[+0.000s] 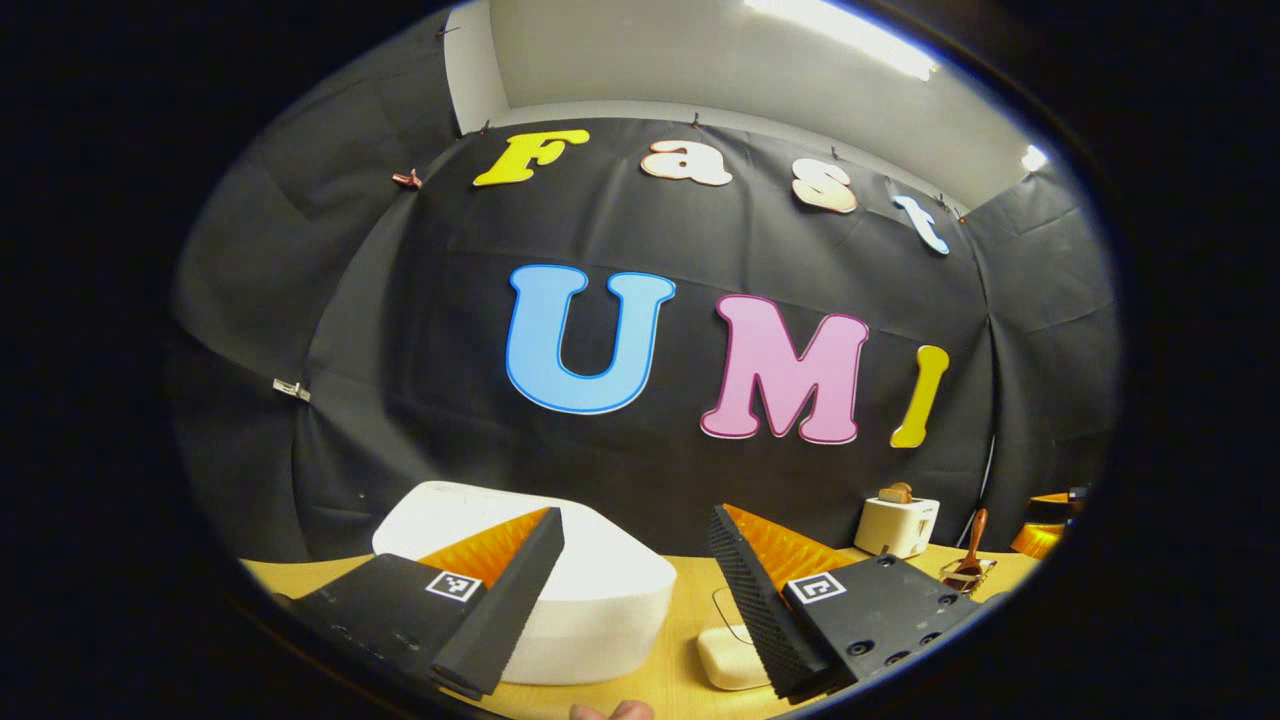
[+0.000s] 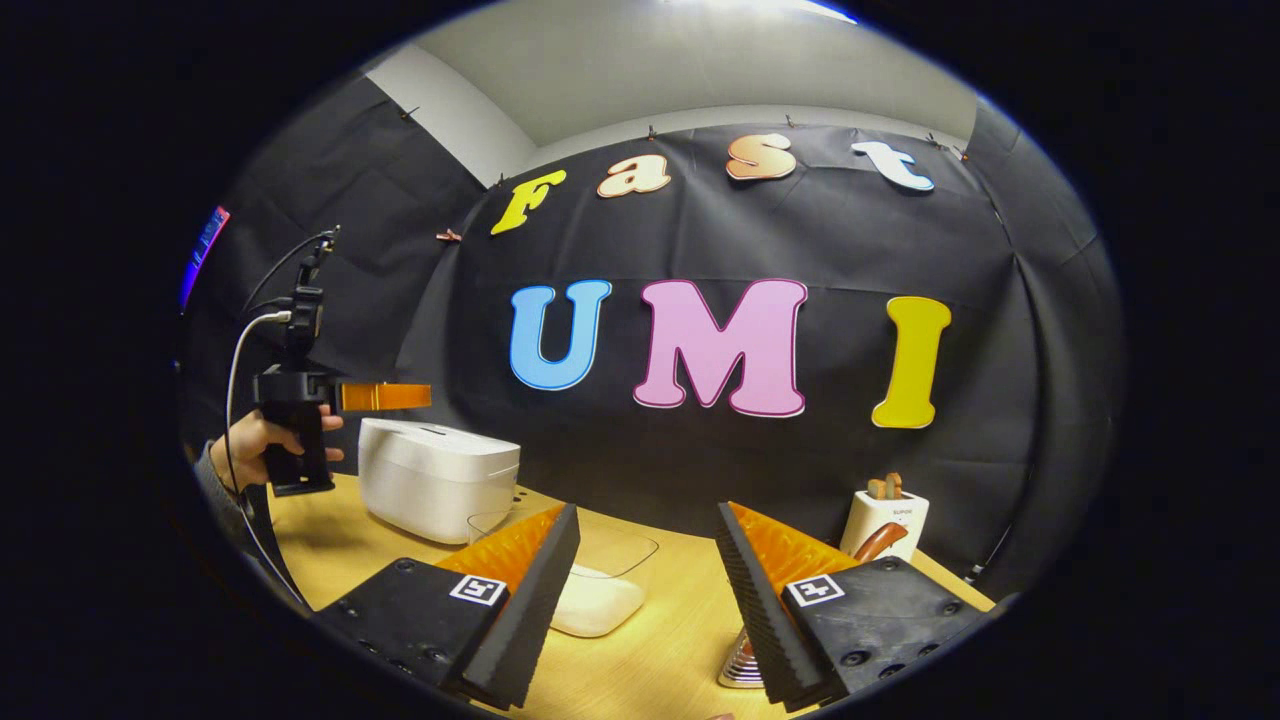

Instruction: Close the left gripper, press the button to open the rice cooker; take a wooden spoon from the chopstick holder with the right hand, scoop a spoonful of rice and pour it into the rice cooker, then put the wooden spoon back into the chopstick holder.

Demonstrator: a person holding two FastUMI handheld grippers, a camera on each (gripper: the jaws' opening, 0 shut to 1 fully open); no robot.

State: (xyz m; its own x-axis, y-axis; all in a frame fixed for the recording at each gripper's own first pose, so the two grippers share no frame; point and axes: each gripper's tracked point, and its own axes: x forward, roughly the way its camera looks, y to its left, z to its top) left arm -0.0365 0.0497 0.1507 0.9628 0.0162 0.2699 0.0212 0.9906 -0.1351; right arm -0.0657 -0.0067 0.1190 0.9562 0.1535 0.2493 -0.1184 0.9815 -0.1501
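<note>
Spread tongs (image 1: pixel 637 560) above the closed rice cooker (image 1: pixel 590 600)

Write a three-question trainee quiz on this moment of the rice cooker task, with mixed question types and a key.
1. True or false: the rice cooker has its lid down.
2. Multiple choice: the left gripper has its fingers A) pressed together, B) spread apart, C) clamped on the spoon.
3. Fill in: in the right gripper view, the wooden spoon stands in its holder in front of the white ____.

Key: 1 true; 2 B; 3 toaster.
</note>
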